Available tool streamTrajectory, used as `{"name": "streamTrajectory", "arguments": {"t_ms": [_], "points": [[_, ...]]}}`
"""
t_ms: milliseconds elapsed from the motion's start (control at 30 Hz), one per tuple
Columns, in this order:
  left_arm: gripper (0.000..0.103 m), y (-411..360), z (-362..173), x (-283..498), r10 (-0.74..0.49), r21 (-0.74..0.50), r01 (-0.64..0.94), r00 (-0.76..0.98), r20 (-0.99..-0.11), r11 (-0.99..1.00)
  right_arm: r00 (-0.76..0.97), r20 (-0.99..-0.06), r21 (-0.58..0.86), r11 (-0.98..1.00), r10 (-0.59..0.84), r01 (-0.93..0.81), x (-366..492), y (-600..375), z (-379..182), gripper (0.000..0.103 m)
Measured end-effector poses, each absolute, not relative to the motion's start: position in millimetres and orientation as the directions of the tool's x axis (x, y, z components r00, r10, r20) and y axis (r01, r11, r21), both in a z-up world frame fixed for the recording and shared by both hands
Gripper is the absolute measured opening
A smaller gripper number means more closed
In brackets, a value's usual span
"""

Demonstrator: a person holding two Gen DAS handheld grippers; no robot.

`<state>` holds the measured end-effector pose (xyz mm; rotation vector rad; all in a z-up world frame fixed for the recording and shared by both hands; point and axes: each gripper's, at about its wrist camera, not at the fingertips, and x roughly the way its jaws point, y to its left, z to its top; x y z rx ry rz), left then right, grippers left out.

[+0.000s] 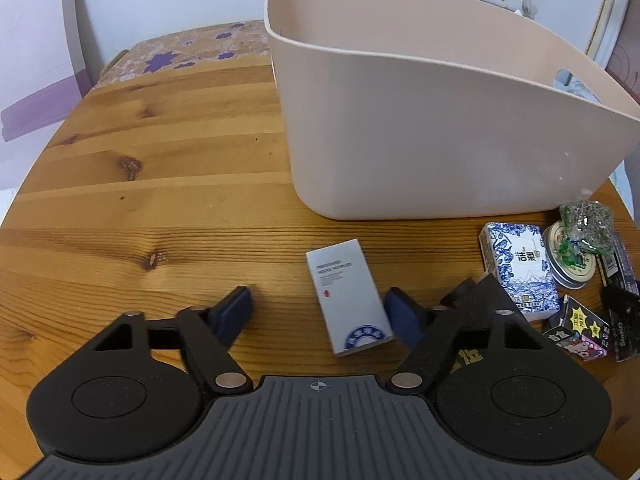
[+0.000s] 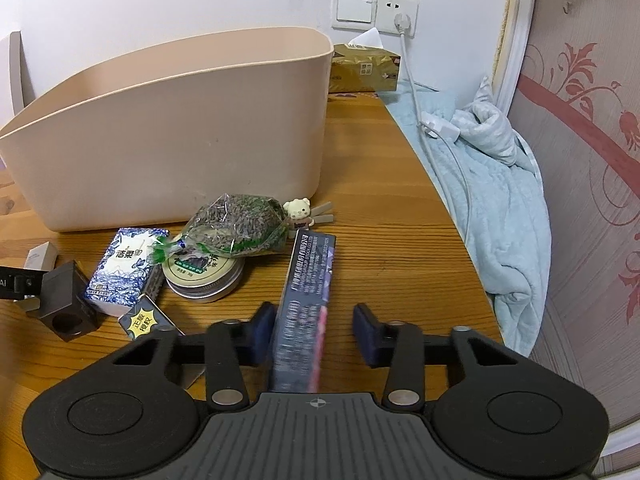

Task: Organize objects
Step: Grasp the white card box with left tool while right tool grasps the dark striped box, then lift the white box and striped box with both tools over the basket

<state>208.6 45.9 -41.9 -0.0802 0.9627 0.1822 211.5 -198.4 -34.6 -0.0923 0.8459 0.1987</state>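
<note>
A beige plastic bin [image 1: 420, 128] stands on the wooden table [image 1: 160, 184]; it also shows in the right wrist view [image 2: 172, 136]. My left gripper [image 1: 324, 312] is open, its jaws either side of a small white box [image 1: 348, 296] lying flat. My right gripper [image 2: 316, 332] is open around a long dark box [image 2: 308, 300], the left pad touching it, the right pad apart. A blue-white tissue pack [image 2: 124, 272], a round tin [image 2: 204, 276], a bag of dried herbs [image 2: 236, 224] and a small bear figure [image 2: 298, 212] lie beside the bin.
A black cube [image 2: 66, 304] and a black-yellow box [image 2: 146, 322] lie left of the right gripper. A gold tissue box [image 2: 364, 68] stands behind the bin. A blue blanket [image 2: 492, 184] and a charger cable [image 2: 420, 100] lie off the table's right edge.
</note>
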Motion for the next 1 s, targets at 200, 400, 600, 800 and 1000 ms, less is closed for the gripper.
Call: {"name": "streamTrajectory", "arguments": {"t_ms": [200, 400, 600, 800, 1000], "points": [[0.036, 52.8, -37.9, 203.2, 0.125, 0.012, -0.197, 0.570, -0.812, 0.980, 0.647, -0.749, 0.015, 0.979, 0.145, -0.202, 206.3, -198.5, -33.0, 0.022], [0.032, 54.9, -38.3, 196.2, 0.137, 0.019, -0.203, 0.587, -0.798, 0.979, 0.652, -0.741, 0.025, 0.977, 0.159, -0.210, 193.8, -196.0, -33.2, 0.022], [0.031, 55.3, -36.6, 188.1, 0.122, 0.004, -0.196, 0.595, -0.795, 0.981, 0.668, -0.725, 0.035, 0.977, 0.170, -0.210, 183.5, -197.8, -24.6, 0.022], [0.031, 55.6, -26.0, 178.4, 0.117, -0.002, -0.189, 0.621, -0.775, 0.982, 0.693, -0.698, 0.050, 0.977, 0.184, -0.208, 174.2, -202.7, -9.2, 0.022], [0.031, 52.3, -6.5, 171.4, 0.110, -0.011, -0.178, 0.654, -0.748, 0.984, 0.721, -0.663, 0.064, 0.975, 0.202, -0.214, 164.9, -206.0, 7.3, 0.022]]}}
